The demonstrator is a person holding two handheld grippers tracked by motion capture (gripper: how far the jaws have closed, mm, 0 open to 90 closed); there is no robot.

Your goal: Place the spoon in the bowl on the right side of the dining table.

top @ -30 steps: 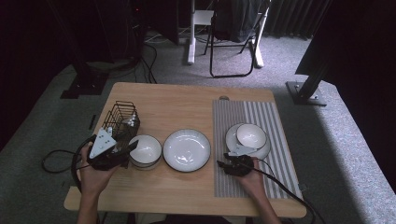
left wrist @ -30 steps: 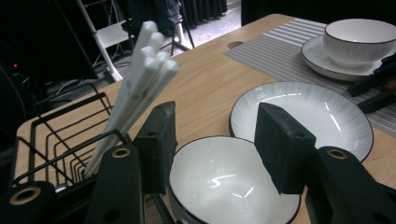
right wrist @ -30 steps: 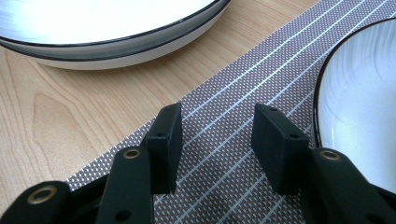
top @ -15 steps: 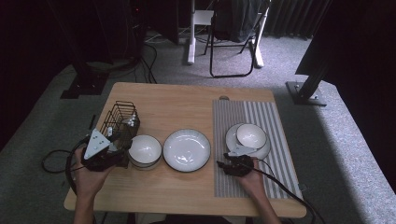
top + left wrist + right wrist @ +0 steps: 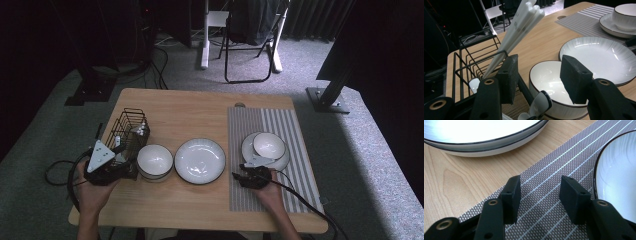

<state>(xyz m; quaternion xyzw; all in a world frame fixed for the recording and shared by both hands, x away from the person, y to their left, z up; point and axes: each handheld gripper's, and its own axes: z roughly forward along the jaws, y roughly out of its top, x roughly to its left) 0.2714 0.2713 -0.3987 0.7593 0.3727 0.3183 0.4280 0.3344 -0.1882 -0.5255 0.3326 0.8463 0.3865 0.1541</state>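
My left gripper (image 5: 121,167) is held low at the table's left front, just left of a white dark-rimmed bowl (image 5: 155,161). In the left gripper view it (image 5: 537,75) is open, one jaw before the black wire basket (image 5: 471,65), the other over the bowl (image 5: 549,82). White utensils (image 5: 519,30) lean out of the basket, and a spoon (image 5: 540,102) lies at its near corner. My right gripper (image 5: 246,173) rests on the striped mat (image 5: 270,200) near a saucer (image 5: 280,162) bearing a small bowl (image 5: 269,145). It (image 5: 539,195) is open with nothing between its jaws.
A wide white plate (image 5: 200,160) lies mid-table between bowl and mat. In the right gripper view its edge (image 5: 481,135) lies ahead left and the saucer (image 5: 619,175) is at the right. A folding chair (image 5: 250,30) and stands are on the floor beyond the table.
My left gripper has drawn back leftward from the bowl's rim, toward the table's left edge. The right gripper and the dishes have stayed in place.
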